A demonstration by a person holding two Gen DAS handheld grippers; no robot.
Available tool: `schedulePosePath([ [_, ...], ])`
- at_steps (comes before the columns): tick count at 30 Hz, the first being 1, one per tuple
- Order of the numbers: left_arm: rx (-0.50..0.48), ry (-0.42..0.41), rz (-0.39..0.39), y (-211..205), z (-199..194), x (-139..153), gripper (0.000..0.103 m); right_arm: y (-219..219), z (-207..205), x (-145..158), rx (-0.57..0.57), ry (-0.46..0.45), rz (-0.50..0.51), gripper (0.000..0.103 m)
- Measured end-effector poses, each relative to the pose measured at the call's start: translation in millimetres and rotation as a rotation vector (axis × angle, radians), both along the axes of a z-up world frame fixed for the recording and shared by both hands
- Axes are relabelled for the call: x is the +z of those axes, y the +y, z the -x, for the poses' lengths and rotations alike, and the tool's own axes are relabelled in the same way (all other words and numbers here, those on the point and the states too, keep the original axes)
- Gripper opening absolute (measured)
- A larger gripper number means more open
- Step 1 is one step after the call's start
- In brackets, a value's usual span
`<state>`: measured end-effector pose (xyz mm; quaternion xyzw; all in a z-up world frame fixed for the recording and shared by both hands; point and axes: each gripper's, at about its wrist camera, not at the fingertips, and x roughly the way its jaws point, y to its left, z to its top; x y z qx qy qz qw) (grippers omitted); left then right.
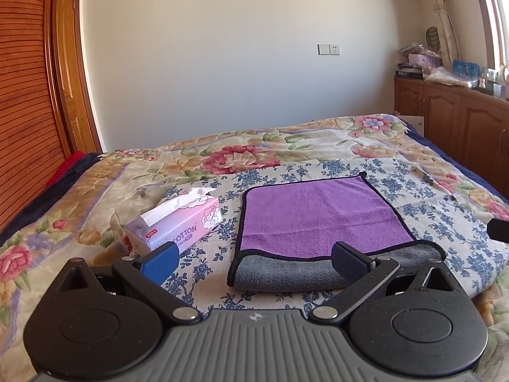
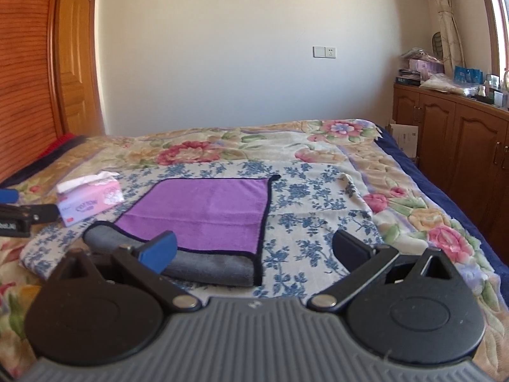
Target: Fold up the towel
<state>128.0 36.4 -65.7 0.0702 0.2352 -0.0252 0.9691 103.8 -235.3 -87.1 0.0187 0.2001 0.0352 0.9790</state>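
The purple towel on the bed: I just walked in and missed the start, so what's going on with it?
A person holds a two-finger gripper in each hand above the bed. The purple towel lies on a blue-flowered cloth, its near edge turned over to show the grey underside. The left gripper and right gripper are both open and hold nothing. A tissue box sits left of the towel.

Purple towel (image 1: 321, 213) with black trim, lying flat on blue-flowered cloth, near edge rolled over showing grey underside
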Motion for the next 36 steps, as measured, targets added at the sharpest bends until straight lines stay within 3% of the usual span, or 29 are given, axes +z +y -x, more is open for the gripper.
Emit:
schedulePosePath([
  [24, -0.005, 0.047, -0.003, 13.1, -68.0, -36.1, 0.103, 1.3, -53.8, -28.0, -0.006, 0.088, 0.058, 0.103],
  [36, 0.02, 0.097, 0.035, 26.1, -93.0, -58.9, 0.103, 16.8, -75.3, -39.1, 0.03, 0.119, 0.078, 0.103],
])
